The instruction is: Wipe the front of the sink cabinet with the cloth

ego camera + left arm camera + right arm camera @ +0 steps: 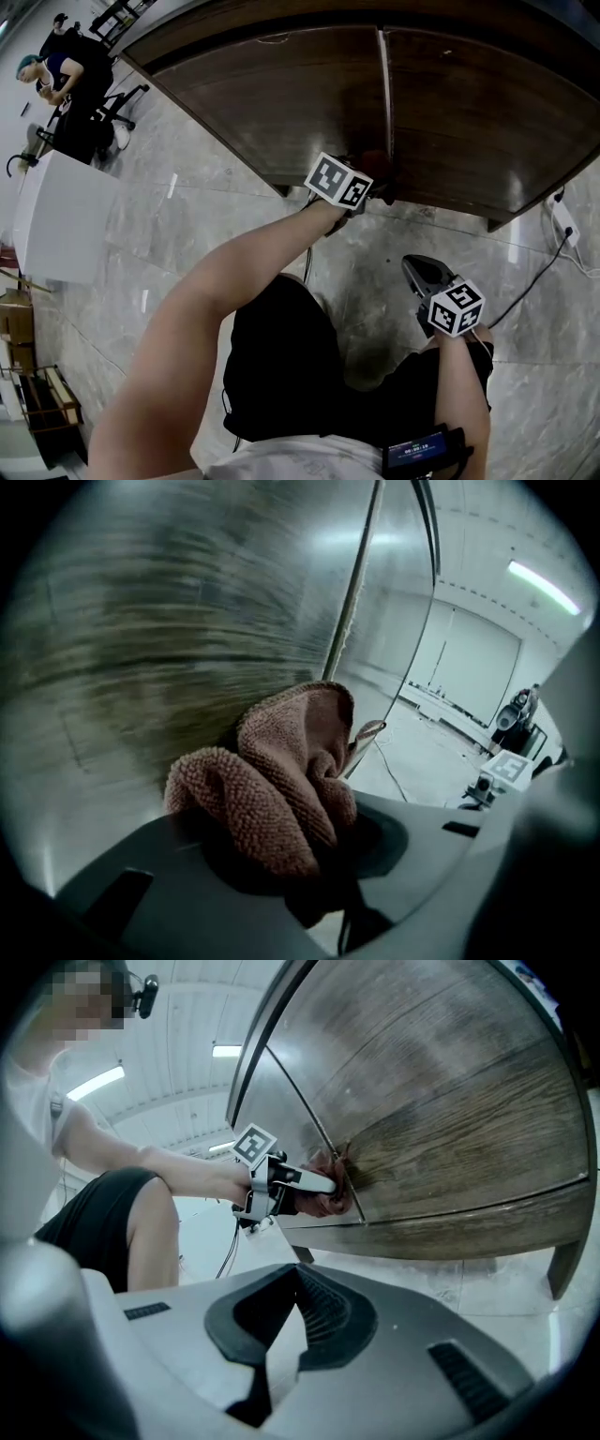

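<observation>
Loosely bunched pink terry cloth (272, 780), clamped by left gripper (305, 874), touches cabinet (141, 649); right gripper (298, 1283) jaws closed.

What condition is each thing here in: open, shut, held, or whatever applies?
Cabinet doors: both closed.
Cloth: bunched up, pressed against the doors where they meet.
Left gripper: shut on the cloth.
Right gripper: shut, holding nothing, away from the doors.
</observation>
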The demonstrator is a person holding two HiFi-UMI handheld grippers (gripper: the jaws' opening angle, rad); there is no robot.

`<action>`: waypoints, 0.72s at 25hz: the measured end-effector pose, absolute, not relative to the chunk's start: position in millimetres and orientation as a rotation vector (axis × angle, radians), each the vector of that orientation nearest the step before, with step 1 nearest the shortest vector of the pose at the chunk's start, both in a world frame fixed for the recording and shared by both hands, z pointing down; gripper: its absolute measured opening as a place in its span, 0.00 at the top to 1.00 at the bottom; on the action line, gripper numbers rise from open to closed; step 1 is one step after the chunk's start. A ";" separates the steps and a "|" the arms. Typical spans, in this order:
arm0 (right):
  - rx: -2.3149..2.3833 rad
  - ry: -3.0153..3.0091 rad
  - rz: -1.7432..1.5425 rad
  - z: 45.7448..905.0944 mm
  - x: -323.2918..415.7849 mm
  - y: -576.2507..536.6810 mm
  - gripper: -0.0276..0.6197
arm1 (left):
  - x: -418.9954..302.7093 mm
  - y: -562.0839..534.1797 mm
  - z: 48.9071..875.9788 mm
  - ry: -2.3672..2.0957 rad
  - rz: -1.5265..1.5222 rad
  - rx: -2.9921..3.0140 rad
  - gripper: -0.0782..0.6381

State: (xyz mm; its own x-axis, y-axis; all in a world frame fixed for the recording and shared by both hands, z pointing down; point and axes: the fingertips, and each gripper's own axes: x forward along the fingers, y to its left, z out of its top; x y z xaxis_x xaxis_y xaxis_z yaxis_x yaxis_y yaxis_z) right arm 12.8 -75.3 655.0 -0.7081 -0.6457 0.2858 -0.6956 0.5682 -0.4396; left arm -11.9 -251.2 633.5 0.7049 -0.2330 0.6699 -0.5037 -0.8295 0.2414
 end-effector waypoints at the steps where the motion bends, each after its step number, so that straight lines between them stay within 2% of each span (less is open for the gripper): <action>1: 1.169 -2.698 0.832 653.5 13.2 -75.4 0.94 | -9.1 -248.0 636.3 -0.548 0.882 2.482 0.73; 12: 1.191 -2.655 0.883 662.2 6.8 -84.2 0.94 | -15.7 -251.4 655.5 -0.430 0.756 2.285 0.73; 18: 1.186 -2.664 0.870 660.6 -5.3 -93.2 0.94 | -57.4 -271.2 668.2 -0.552 0.752 2.255 0.73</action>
